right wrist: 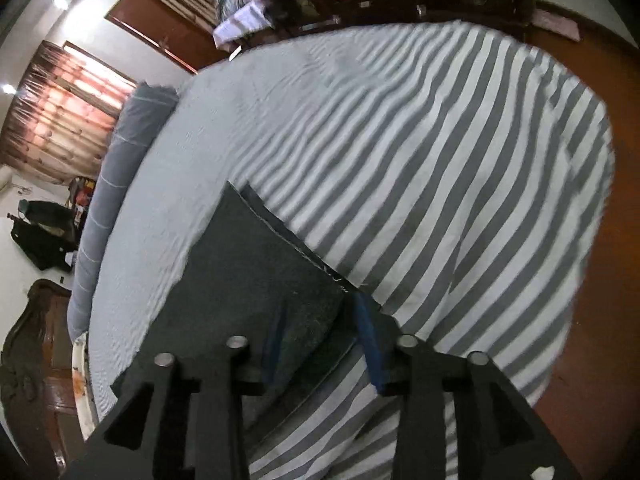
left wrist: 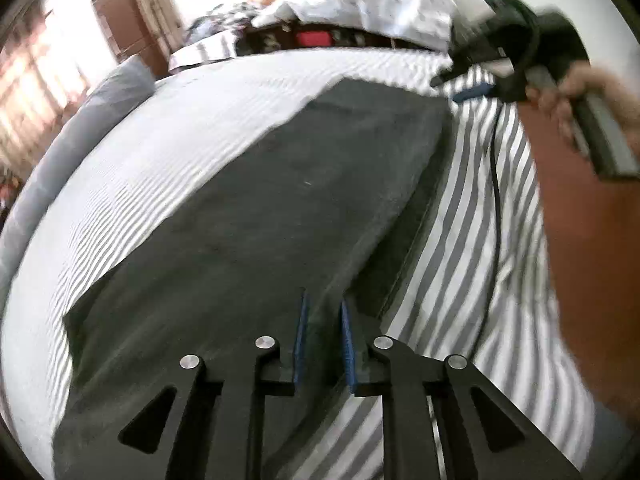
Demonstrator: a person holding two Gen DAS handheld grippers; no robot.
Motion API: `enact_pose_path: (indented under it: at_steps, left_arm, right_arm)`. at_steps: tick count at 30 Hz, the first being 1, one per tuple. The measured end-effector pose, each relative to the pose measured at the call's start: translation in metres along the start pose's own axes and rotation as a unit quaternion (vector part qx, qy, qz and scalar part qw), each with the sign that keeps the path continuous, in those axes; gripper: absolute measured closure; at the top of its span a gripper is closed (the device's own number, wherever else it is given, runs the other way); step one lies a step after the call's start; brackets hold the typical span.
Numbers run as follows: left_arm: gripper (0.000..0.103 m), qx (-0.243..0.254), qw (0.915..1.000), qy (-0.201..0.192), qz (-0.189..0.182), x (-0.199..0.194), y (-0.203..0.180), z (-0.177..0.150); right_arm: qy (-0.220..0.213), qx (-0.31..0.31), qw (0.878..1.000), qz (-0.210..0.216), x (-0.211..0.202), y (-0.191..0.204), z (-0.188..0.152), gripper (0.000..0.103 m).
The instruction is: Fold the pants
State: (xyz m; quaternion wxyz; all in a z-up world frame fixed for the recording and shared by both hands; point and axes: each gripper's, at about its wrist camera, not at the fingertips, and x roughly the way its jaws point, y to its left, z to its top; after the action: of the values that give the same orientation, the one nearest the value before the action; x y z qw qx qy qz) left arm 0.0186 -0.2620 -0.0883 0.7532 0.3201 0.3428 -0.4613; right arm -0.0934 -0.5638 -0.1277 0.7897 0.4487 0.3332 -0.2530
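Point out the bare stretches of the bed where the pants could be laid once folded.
Free: the striped sheet right of the pants, out to the bed's edge, and the strip between the pants and the grey bolster. Crowded: the pants' near right edge, where left gripper and right gripper work.

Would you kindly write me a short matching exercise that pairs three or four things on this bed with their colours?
Things:
1. pants
2. bedsheet
3. bolster
4. claw pads

Colours:
a. blue
b. grey-and-white stripes
c. dark charcoal
d. plain blue-grey

Pairs: 1-c, 2-b, 3-d, 4-a
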Motion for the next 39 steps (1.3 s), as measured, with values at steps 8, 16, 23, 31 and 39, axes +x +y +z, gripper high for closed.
enact_pose_path:
  at_steps: [8, 16, 23, 31, 39]
  left_arm:
    - [0.072, -0.177, 0.983, -0.013, 0.046, -0.092, 0.103, -0.082]
    - [0.068, -0.34, 0.933, 0.004, 0.116, -0.113, 0.195, -0.18]
    - [0.068, -0.364, 0.9204, 0.047, 0.134, -0.097, 0.211, -0.239]
    - [0.068, -0.337, 0.9305, 0.047, 0.135, -0.099, 0.205, -0.248]
    - [0.068, -0.364, 0.9242, 0.033, 0.111, -0.107, 0.214, -0.261]
  right_arm:
    - [0.005, -0.065, 0.996, 0.06, -0.037, 0.066, -0.027, 0.067]
    - [0.116, -0.177, 0.971, 0.108, 0.016, 0.179, -0.112, 0.066]
    - [0.177, -0.279, 0.932, 0.148, 0.074, 0.303, -0.161, 0.066]
    - [0.243, -0.378, 0.883, 0.133, 0.158, 0.406, -0.182, 0.061]
    - [0.292, -0.479, 0.818, 0.126, 0.182, 0.429, -0.228, 0.096]
